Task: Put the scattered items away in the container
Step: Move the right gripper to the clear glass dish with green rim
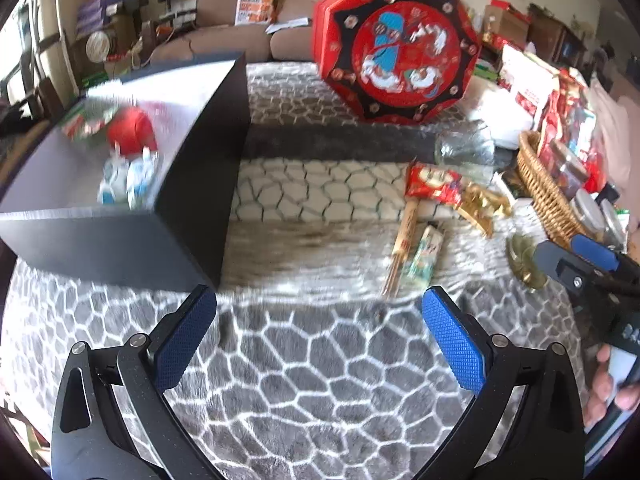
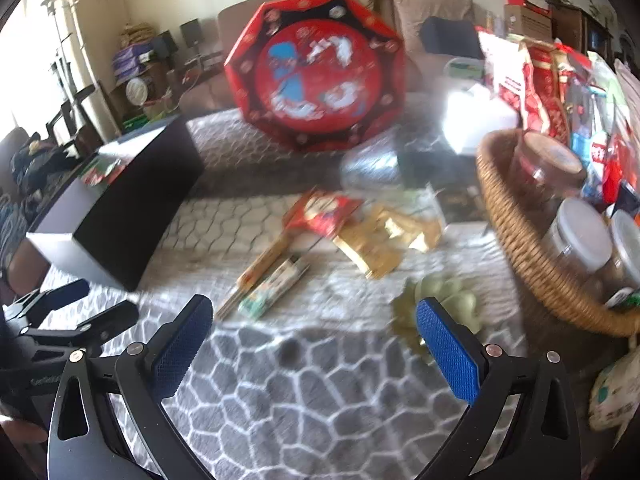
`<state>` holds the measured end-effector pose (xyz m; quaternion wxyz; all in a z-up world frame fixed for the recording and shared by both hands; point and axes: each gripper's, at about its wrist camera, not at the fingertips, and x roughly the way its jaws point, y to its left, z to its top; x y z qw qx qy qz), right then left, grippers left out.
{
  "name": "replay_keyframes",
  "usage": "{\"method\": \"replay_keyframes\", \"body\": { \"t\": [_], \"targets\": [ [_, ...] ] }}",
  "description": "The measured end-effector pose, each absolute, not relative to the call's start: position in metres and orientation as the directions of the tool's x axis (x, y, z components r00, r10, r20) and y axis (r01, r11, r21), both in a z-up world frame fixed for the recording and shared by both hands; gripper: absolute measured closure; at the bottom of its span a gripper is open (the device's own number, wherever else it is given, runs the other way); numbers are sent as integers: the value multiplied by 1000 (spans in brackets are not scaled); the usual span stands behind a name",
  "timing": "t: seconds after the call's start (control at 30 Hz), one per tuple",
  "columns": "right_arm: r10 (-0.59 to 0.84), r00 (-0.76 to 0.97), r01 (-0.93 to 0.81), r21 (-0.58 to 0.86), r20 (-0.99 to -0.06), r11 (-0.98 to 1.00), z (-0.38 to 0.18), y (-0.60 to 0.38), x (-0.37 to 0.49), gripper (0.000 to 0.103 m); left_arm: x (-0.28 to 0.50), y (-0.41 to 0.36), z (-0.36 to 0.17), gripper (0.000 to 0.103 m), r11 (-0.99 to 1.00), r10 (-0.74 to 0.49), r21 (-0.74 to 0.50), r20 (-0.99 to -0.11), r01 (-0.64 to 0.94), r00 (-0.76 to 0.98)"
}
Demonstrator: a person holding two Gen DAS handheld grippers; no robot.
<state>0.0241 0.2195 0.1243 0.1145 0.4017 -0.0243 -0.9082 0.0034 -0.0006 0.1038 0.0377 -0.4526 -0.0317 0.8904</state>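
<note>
A black open box [image 1: 192,184] stands at the left on the patterned grey cloth; it shows in the right wrist view [image 2: 132,204] too. Inside lie a red ball-like item [image 1: 132,130], a blue-white packet [image 1: 128,180] and a green-red packet [image 1: 90,118]. Scattered on the cloth are a red snack packet [image 1: 434,182] [image 2: 324,212], a gold packet [image 1: 482,204] [image 2: 380,240], chopsticks [image 1: 402,246] [image 2: 260,268], a green-white stick packet [image 1: 424,254] [image 2: 274,288] and a pale green item [image 2: 444,304]. My left gripper [image 1: 320,332] is open and empty. My right gripper [image 2: 314,342] is open and empty beside the green item.
A large red octagonal tin [image 1: 394,46] [image 2: 316,72] leans at the back. A wicker basket [image 1: 544,196] [image 2: 520,240] with jars and packets stands at the right. A clear glass jar [image 1: 466,148] lies behind the snacks. A sofa is behind the table.
</note>
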Motion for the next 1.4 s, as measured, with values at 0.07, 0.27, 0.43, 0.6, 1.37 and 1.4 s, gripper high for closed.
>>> {"method": "replay_keyframes", "body": {
  "t": [0.07, 0.27, 0.43, 0.6, 1.37, 1.4],
  "targets": [
    [-210, -658, 175, 124, -723, -977, 131, 225, 18, 0, -3, 0, 112, 0, -994, 101, -100, -799, -34, -593],
    [-196, -672, 155, 123, -714, -980, 152, 235, 2, 0, -24, 1, 127, 0, -996, 81, -87, -792, -20, -605],
    [-188, -681, 153, 114, -708, -982, 166, 232, -10, 0, -42, 8, 135, 0, -997, 65, -72, -792, -14, -608],
    [-192, -668, 166, 107, -719, -980, 167, 229, -26, 0, -60, 12, 139, 0, -998, 54, -69, -790, 2, -611],
    [-269, -499, 150, 223, -824, -963, 111, 258, -163, 70, -156, 55, 102, 0, -993, 116, -79, -837, -91, -534],
    [-257, -485, 141, 216, -836, -966, 106, 259, -167, 71, -157, 55, 99, 0, -993, 116, -77, -841, -95, -529]
  ]
}}
